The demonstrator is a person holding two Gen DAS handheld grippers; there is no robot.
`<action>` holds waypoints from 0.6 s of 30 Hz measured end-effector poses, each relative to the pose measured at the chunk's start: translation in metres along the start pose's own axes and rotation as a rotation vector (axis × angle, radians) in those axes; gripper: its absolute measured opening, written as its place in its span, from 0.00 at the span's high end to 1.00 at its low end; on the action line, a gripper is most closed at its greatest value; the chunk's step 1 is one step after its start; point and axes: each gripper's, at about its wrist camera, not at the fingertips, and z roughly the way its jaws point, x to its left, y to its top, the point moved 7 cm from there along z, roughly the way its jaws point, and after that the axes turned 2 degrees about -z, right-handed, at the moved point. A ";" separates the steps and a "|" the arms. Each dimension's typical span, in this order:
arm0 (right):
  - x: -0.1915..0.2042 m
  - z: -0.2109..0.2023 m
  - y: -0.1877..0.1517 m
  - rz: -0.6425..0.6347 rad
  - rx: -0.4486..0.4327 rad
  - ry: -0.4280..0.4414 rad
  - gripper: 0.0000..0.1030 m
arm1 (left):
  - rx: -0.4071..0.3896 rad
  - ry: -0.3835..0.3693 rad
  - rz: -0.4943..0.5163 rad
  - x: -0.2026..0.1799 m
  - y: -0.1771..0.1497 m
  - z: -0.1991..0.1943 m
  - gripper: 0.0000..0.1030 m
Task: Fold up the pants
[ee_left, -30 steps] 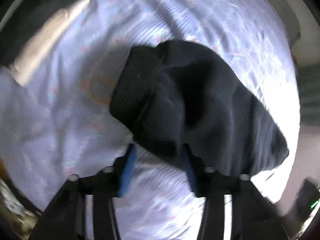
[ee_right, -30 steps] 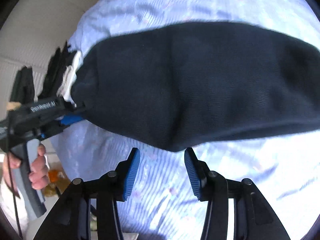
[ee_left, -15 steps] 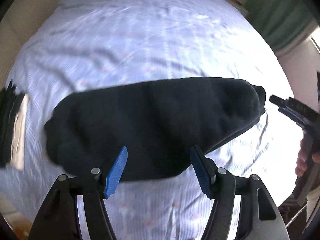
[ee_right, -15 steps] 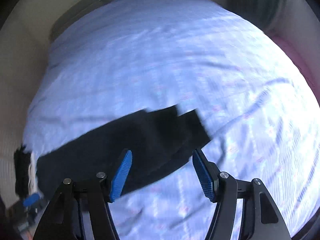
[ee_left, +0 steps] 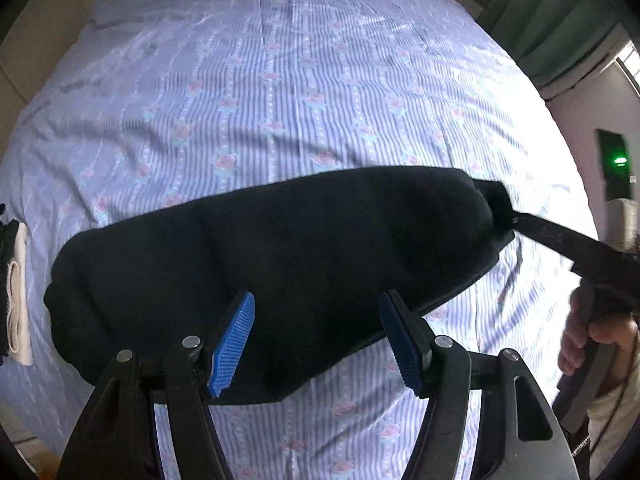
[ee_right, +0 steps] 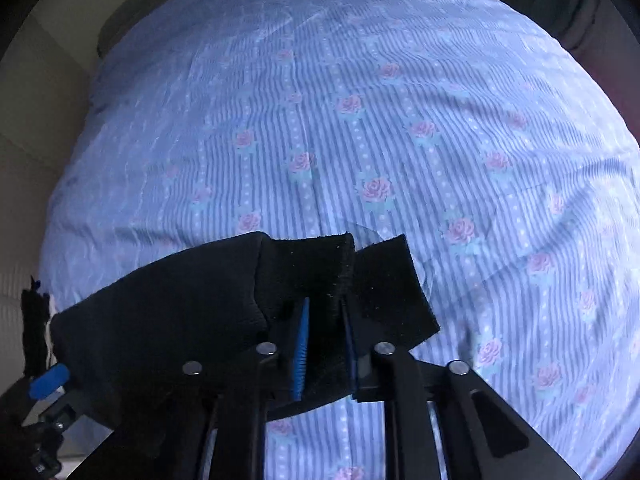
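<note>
Across a blue striped bedsheet point(ee_left: 280, 92) printed with pink roses, black pants point(ee_left: 260, 276) folded into one long band, running from lower left to upper right in the left wrist view. Held above the sheet or resting on it: hard to say from these fisheye angles.

Left gripper point(ee_left: 316, 340) wide open, nothing between its blue pads point(ee_left: 234, 344); dark cloth passing beyond and between the fingertips, apparently untouched by either pad. At the far right end of the band, in the same view, right gripper point(ee_left: 516, 222) reaching in from the right edge, its tip buried in the bunched cloth, a bare hand point(ee_left: 592, 340) wrapped round its handle.

From the right wrist view, right gripper point(ee_right: 326, 344) closed down on the pants point(ee_right: 180, 312): a thick fold of black fabric pinched between the two pads, one blue pad point(ee_right: 301, 354) showing beside the cloth, the other nearly hidden. Cut ends of the fabric standing up just past the fingertips, a flap lying off to the right on the sheet point(ee_right: 400, 120). At the far left of the band, a blue pad of the left gripper point(ee_right: 49, 380) visible beside the cloth.

Near the left edge of the left wrist view, a black and white pile point(ee_left: 12, 292) of other clothing, apart from the pants.
</note>
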 end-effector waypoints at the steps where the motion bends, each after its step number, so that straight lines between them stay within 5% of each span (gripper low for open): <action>1: 0.001 -0.010 0.000 -0.003 -0.019 -0.001 0.88 | 0.007 -0.001 -0.001 0.000 -0.001 0.001 0.38; 5: -0.002 -0.031 -0.007 -0.026 -0.043 -0.058 0.88 | 0.030 -0.002 -0.009 0.000 -0.006 0.005 0.38; 8: -0.013 -0.014 -0.010 -0.055 0.031 -0.121 0.88 | 0.039 0.010 0.005 -0.002 -0.007 0.007 0.38; 11: -0.022 -0.004 -0.006 -0.020 -0.002 -0.119 0.84 | 0.036 0.022 0.019 -0.003 -0.007 0.007 0.37; 13: -0.026 -0.012 -0.002 0.004 -0.040 -0.124 0.68 | 0.035 0.025 0.023 -0.002 -0.008 0.006 0.37; 15: -0.028 -0.027 0.001 0.038 -0.085 -0.136 0.34 | 0.035 0.031 0.013 0.001 -0.010 0.007 0.36; 18: -0.030 -0.052 -0.009 0.139 -0.152 -0.068 0.29 | 0.030 0.038 -0.015 0.007 -0.012 0.007 0.36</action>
